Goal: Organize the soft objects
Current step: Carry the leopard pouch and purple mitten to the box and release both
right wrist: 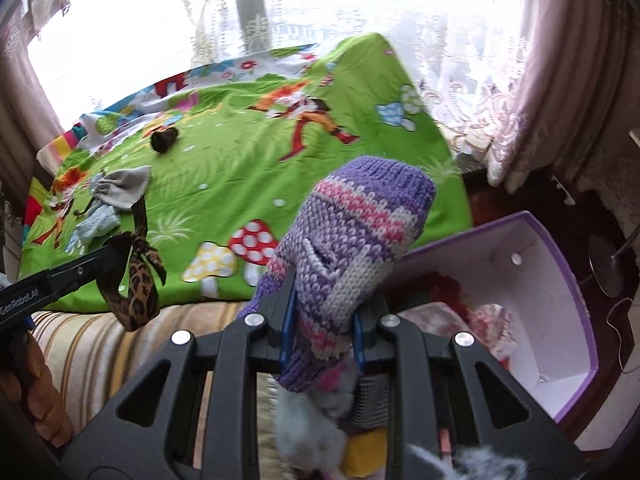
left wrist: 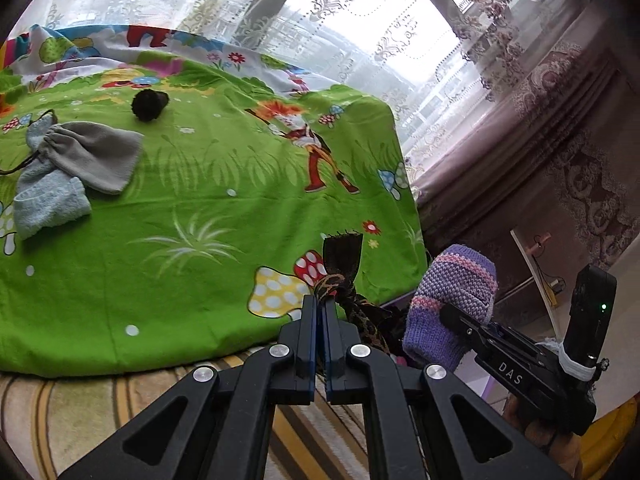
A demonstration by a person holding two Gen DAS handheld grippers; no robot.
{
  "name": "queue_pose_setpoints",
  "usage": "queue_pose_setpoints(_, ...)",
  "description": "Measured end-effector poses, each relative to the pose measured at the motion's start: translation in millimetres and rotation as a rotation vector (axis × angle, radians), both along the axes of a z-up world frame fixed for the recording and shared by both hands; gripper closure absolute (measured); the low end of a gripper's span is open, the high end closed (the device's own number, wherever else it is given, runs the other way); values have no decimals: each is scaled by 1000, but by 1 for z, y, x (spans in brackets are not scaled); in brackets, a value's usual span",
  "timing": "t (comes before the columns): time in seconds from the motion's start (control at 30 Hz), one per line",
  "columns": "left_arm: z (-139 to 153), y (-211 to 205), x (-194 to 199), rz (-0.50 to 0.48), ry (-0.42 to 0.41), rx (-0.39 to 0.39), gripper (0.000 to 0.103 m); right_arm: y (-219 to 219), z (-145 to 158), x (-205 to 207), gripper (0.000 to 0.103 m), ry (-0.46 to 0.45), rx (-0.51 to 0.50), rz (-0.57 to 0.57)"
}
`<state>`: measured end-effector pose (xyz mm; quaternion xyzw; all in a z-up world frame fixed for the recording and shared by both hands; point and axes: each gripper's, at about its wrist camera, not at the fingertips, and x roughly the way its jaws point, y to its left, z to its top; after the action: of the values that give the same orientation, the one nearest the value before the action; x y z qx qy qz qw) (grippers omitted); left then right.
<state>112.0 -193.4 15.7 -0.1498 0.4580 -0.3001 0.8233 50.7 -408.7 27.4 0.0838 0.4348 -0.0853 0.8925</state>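
Observation:
My left gripper (left wrist: 321, 300) is shut on a leopard-print fabric strip (left wrist: 340, 264), held above the bed's front edge; it also shows in the right wrist view (right wrist: 138, 276). My right gripper (right wrist: 324, 316) is shut on a purple, pink and white knitted sock (right wrist: 348, 232), held up beside a purple box (right wrist: 560, 240); the sock also shows in the left wrist view (left wrist: 452, 304). On the green cartoon bedsheet (left wrist: 200, 208) lie a grey drawstring pouch (left wrist: 96, 152), a light blue sock (left wrist: 48, 200) and a small dark ball (left wrist: 149, 105).
The purple box has a white inside and holds several soft items (right wrist: 448, 304). A striped blanket (right wrist: 120, 340) lies below the sheet. Lace curtains (left wrist: 360, 20) hang behind the bed. More soft items (right wrist: 320, 432) sit under my right gripper.

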Motion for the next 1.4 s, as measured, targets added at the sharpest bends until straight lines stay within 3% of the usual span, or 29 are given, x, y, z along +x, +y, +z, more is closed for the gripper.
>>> queue_pose_setpoints(0.67,-7,-122,-43,-276,56,53,97,-101,-21,-56,73,71,-82,-226)
queue_pose_setpoints(0.77,-13,-135,-48,-315,65,89,84,-109,-22,-60,70,76,-82,-249)
queue_pose_setpoints(0.83,-15,-135,-50,-315,66,99,61,-113,-22,-62,68,75,-81,-260)
queue_pose_setpoints(0.93,-13,-132,-49,-302,65,90,49,-115,-21,-62,61,70,-85,-266)
queue_pose_setpoints(1.13,-13,-126,-46,-284,74,77,49,-110,-18,-60,53,62,-89,-255)
queue_pose_setpoints(1.4,-10,-111,-38,-243,65,66,49,-99,-14,-55,51,59,-100,-227)
